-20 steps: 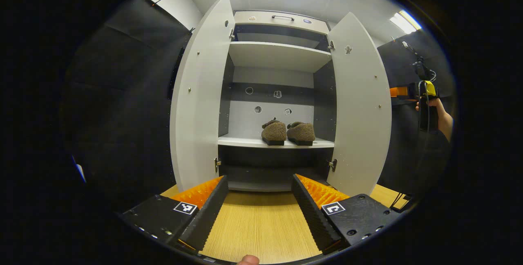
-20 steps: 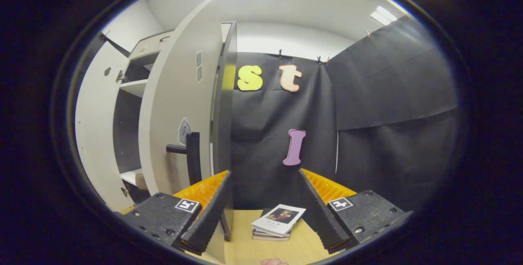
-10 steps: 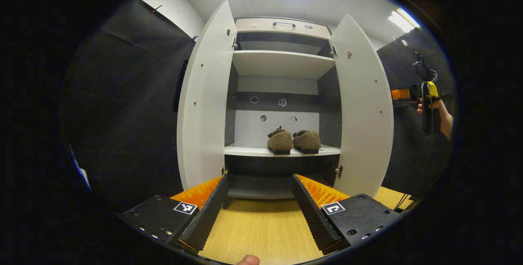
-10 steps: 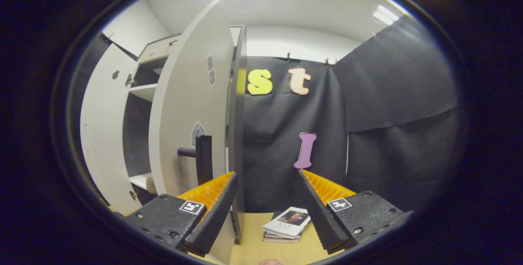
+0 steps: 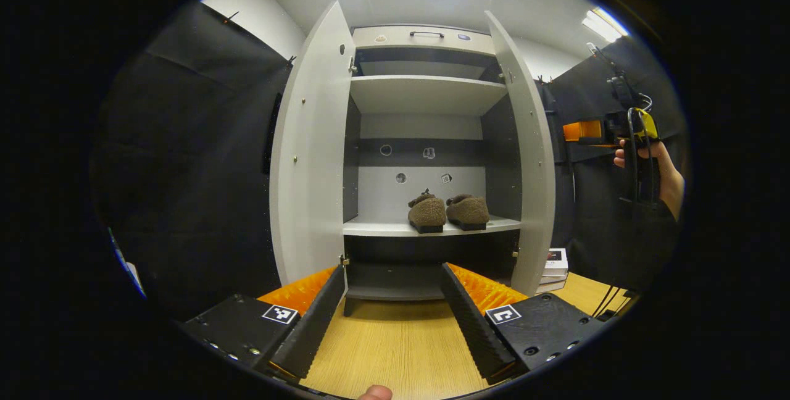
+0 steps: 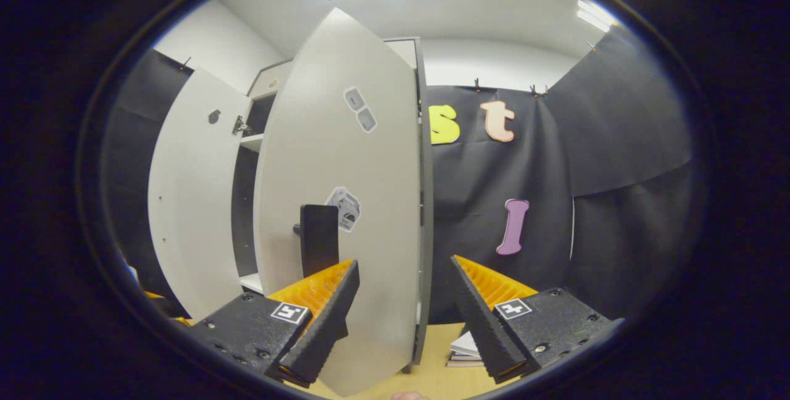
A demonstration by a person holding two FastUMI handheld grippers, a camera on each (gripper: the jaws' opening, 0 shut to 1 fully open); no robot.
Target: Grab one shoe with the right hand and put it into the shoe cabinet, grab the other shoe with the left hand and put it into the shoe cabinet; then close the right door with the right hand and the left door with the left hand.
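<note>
Your shoe cabinet (image 5: 426, 39) stands open with both shoes (image 5: 449, 212) already side by side on its lower shelf, so you are on the door-closing step, and the right door (image 6: 345, 202) stands partly swung in. Your right gripper (image 6: 404, 292), jaws wide and empty, sits close to that door's outer face beside its dark handle (image 6: 318, 231); press on the panel until it meets the frame. Your left gripper (image 5: 392, 301) hangs wide and empty over the wooden floor (image 5: 395, 350), with free room to reach the left door (image 5: 311, 153), whose edge juts toward you.
</note>
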